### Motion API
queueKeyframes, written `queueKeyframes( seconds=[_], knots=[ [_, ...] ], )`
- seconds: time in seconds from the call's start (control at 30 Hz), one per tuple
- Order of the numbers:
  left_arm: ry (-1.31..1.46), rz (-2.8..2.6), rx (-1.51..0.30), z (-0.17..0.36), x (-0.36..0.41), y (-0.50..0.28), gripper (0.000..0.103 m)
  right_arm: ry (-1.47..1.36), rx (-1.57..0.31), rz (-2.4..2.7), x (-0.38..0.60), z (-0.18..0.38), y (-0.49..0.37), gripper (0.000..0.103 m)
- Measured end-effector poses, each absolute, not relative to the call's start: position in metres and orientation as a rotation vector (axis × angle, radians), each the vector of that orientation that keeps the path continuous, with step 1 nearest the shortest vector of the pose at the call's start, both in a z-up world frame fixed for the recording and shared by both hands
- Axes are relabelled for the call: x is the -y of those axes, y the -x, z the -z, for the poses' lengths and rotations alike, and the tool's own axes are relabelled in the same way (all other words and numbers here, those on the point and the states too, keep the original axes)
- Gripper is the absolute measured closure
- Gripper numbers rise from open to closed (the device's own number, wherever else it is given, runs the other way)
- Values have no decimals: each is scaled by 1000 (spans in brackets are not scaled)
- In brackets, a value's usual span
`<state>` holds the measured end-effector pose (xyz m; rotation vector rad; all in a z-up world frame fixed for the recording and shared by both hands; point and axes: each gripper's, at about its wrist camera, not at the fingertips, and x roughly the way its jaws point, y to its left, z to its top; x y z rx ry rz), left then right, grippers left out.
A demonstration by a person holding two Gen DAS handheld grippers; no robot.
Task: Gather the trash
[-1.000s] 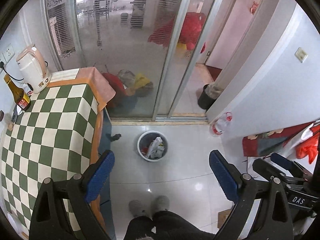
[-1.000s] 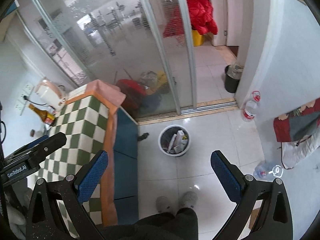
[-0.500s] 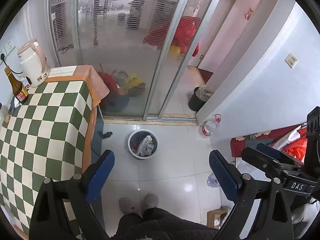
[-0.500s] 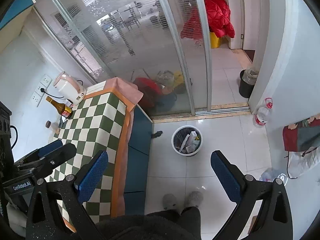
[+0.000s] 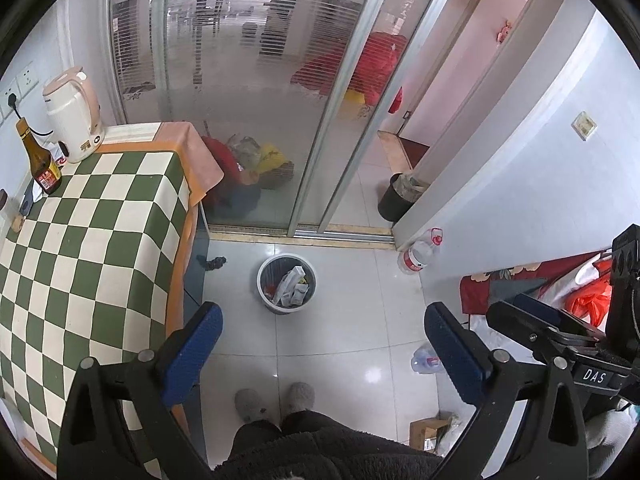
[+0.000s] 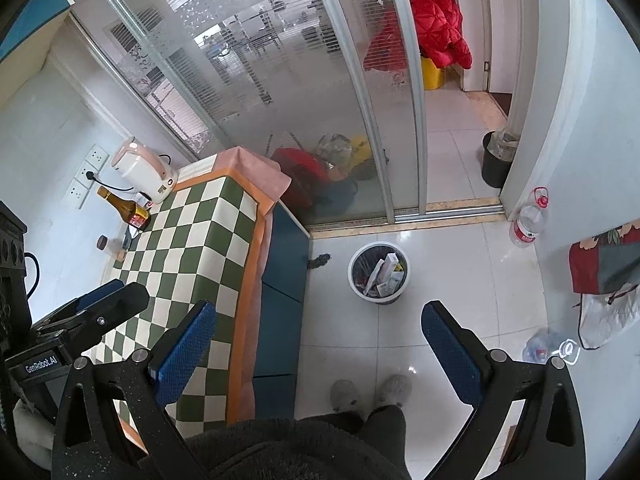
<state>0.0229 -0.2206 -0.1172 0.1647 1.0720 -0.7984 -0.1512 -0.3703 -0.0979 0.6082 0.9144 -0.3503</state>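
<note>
A white trash bin (image 5: 286,283) with paper scraps inside stands on the tiled floor beside the table; it also shows in the right wrist view (image 6: 378,272). A crushed clear plastic bottle (image 5: 426,359) lies on the floor at the right, and shows in the right wrist view (image 6: 550,347). My left gripper (image 5: 325,349) is open and empty, high above the floor. My right gripper (image 6: 320,345) is open and empty, also held high. Each gripper shows at the edge of the other's view.
A table with a green checked cloth (image 5: 80,248) holds a kettle (image 5: 74,114) and a brown bottle (image 5: 40,160). A large water bottle (image 5: 420,254) stands by the wall. A black bin (image 5: 400,196) sits beyond the sliding glass door. A cardboard box (image 5: 430,432) lies near my feet.
Both views have shifted: the bin has drifted left and back right in the left view, and more of the table top shows in the right view. Both grippers stay open.
</note>
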Motion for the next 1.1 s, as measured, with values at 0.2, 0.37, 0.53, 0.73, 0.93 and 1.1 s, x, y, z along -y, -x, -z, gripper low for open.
queueKeyframes(
  seconds=[0.2, 0.37, 0.53, 0.73, 0.93, 1.1],
  knots=[
    [-165, 797, -1068, 116, 219, -21, 0, -607, -918, 336, 370, 97, 153, 0],
    [-178, 785, -1071, 117, 219, -19, 0, -605, -925, 324, 371, 97, 153, 0],
    [-199, 785, -1078, 119, 220, -15, 0, -606, -943, 313, 372, 100, 155, 0],
    [-210, 789, -1085, 120, 221, -10, 0, -610, -954, 306, 373, 103, 157, 0],
    [-208, 786, -1089, 122, 221, -8, 0, -615, -957, 307, 373, 106, 164, 0],
    [-206, 786, -1095, 124, 221, -2, 0, -620, -958, 308, 373, 107, 168, 0]
  ],
)
